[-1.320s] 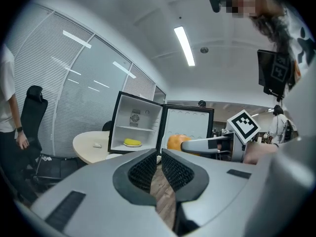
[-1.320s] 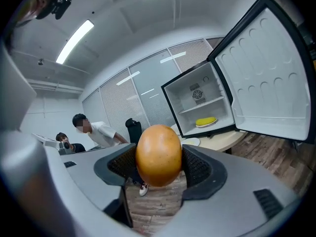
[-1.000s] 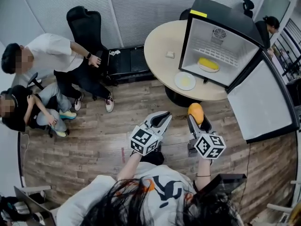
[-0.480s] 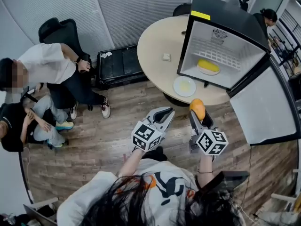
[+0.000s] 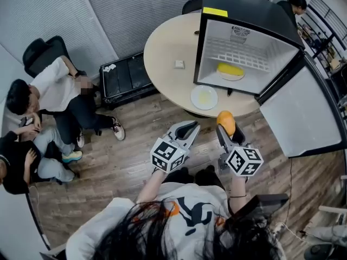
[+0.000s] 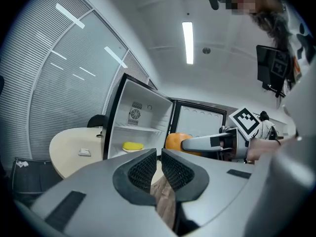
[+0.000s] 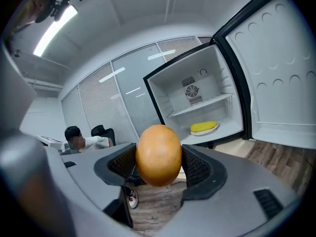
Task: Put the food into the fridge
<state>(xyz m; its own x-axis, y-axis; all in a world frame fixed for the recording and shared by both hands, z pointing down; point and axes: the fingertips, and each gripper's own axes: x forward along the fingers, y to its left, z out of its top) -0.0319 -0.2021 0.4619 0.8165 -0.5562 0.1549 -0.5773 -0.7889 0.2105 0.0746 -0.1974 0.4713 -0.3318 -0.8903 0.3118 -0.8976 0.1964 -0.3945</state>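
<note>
A small black fridge stands open on the round beige table, its door swung out to the right. Inside, on the fridge floor, lies a yellow food on a plate. My right gripper is shut on a round orange fruit, held above the wooden floor just short of the table edge. The right gripper view has the fruit between the pads, with the fridge beyond. My left gripper is level beside it, shut and empty, also seen in its own view.
A white plate with a pale item sits on the table before the fridge, and a small white object lies farther left. Seated people, an office chair and a black case are at the left.
The view has shifted so table and fridge sit further left and nearer. Both grippers keep their pose, the fruit still held. The people at left have shifted in the frame.
</note>
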